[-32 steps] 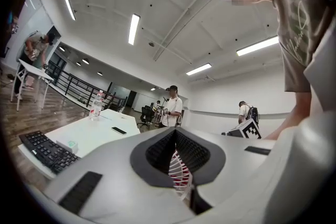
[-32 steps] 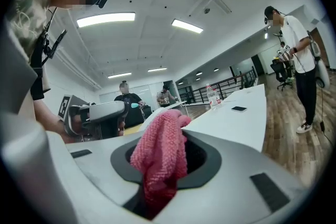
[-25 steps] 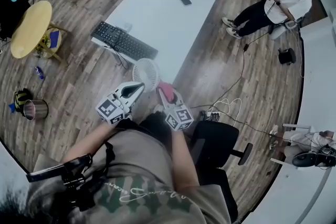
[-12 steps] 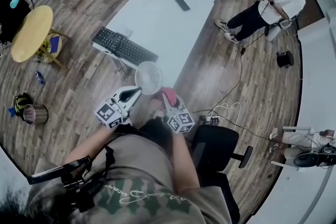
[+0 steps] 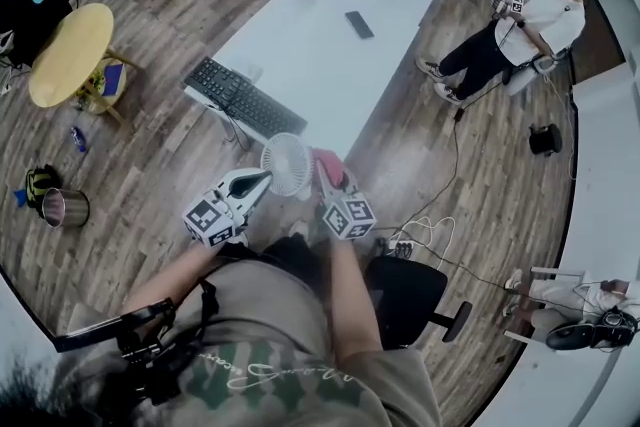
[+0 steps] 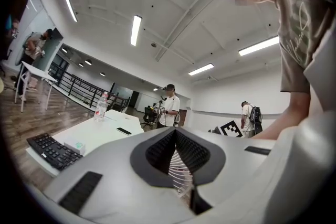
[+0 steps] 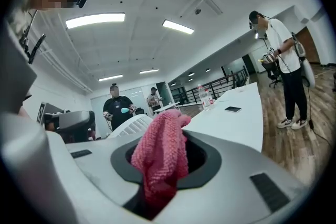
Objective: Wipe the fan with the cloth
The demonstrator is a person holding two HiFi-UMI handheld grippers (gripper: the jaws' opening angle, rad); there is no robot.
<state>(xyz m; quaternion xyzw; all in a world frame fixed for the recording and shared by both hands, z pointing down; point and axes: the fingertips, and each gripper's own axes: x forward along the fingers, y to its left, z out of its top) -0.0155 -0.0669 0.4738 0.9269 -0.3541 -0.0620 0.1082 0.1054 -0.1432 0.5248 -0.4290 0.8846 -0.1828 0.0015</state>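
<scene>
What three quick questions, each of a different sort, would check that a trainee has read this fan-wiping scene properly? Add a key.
1. What does the right hand-held gripper hold?
A) a phone
B) a pink cloth
C) a bottle
2. True or false: the keyboard lies on the round yellow table.
3. In the head view, on which side of the fan is the pink cloth?

Key
1. B.
2. False: the keyboard lies on the white table.
3. On its right, close beside it.
</scene>
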